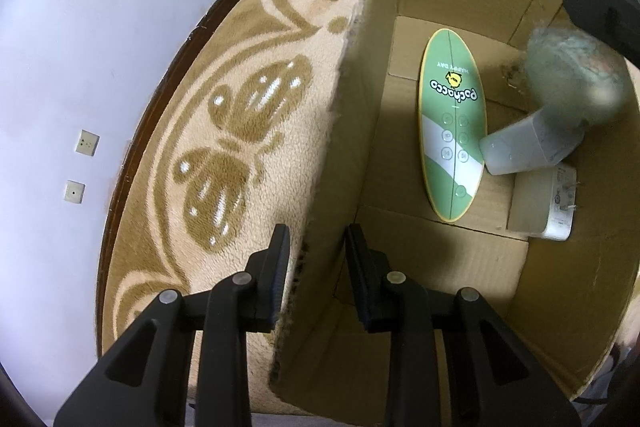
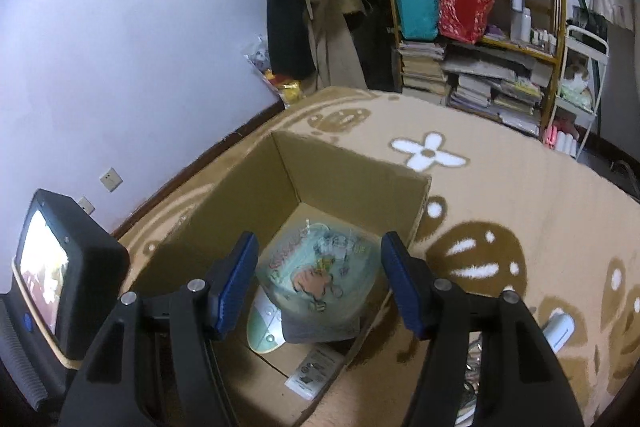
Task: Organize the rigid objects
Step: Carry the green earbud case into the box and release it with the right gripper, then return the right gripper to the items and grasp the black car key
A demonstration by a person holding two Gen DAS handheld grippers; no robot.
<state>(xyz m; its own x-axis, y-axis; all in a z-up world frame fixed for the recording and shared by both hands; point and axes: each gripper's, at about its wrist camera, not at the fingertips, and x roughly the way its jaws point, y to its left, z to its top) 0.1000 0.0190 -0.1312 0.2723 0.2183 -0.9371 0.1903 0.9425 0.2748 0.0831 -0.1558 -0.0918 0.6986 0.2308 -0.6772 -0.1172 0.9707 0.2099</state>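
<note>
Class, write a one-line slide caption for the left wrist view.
Left gripper straddles the cardboard box wall; a green oval board lies inside.

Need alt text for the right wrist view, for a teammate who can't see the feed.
The open right gripper hovers over a cardboard box on a patterned rug; between its jaws, inside the box, shows a blurred pouch with a cartoon print, above a green oval board. Cluttered shelves stand behind.
</note>
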